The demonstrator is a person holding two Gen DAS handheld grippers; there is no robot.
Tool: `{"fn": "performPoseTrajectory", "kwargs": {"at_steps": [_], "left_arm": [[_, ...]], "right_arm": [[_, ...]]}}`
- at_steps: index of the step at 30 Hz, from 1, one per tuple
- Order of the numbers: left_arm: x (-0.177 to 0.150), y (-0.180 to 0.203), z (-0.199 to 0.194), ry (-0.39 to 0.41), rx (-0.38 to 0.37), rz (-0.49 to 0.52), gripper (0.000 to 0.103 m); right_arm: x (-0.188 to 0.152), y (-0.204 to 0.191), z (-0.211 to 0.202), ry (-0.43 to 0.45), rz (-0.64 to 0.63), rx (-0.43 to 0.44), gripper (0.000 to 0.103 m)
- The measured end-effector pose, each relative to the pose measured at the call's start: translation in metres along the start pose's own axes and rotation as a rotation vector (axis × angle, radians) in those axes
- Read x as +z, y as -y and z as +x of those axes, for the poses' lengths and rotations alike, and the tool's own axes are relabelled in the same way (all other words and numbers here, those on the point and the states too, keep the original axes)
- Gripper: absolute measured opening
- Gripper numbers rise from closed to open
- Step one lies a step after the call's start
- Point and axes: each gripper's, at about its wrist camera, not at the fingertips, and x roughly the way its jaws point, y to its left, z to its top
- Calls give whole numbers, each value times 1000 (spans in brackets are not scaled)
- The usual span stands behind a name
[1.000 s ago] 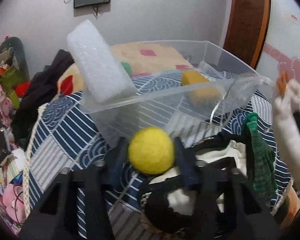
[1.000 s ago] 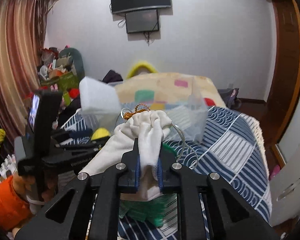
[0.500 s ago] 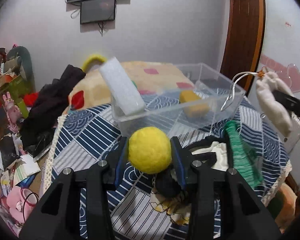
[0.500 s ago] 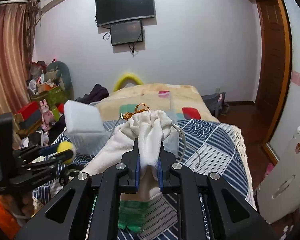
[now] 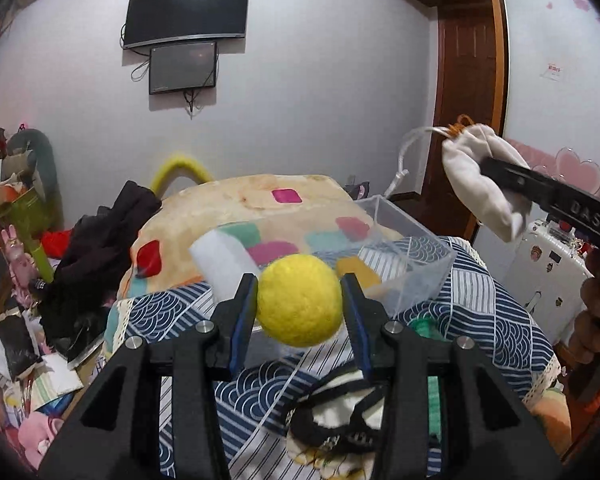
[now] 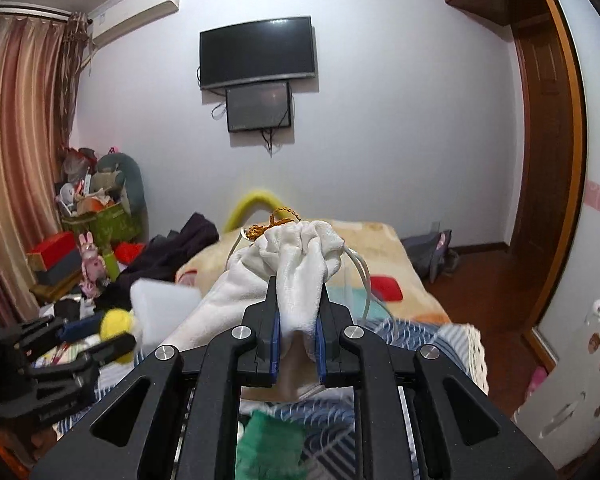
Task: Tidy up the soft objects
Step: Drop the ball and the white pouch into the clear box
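here, left gripper [image 5: 300, 312]: held level, jaws closed on yellow ball [image 5: 299, 300].
right gripper [image 6: 297, 322]: raised, jaws clamped on white pouch [image 6: 296, 268].

The yellow felt ball [image 5: 299, 300] covers the near wall of the clear plastic bin [image 5: 414, 268] and parts of the white foam block [image 5: 222, 258] and orange sponge [image 5: 356, 270] inside it; the black-and-white cloth [image 5: 340, 420] and green knitted piece [image 5: 422, 326] on the bed [image 5: 496, 320] lie largely behind the left hand-held gripper [image 5: 300, 304]; in the right wrist view the white drawstring pouch [image 6: 296, 264] hides most of the bin, the green piece [image 6: 264, 440] below is blurred, and the foam block [image 6: 162, 304] is smeared; the floor clutter [image 5: 12, 380] is too jumbled to name.
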Motion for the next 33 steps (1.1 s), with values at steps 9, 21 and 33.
{"fn": "performPoseTrajectory", "kwargs": {"at_steps": [9,21,33], "left_arm": [[16,3,40,-43,-18,-14,42],[9,17,95,-177,-19,23,42],[3,21,108,-218,-18,23,47]], "right_arm": [[5,-1,38,-15,-26,-36,12],[-27,7,83,-203,-70,-28,12],[-34,10,92,-288,-130,-47,19]]}}
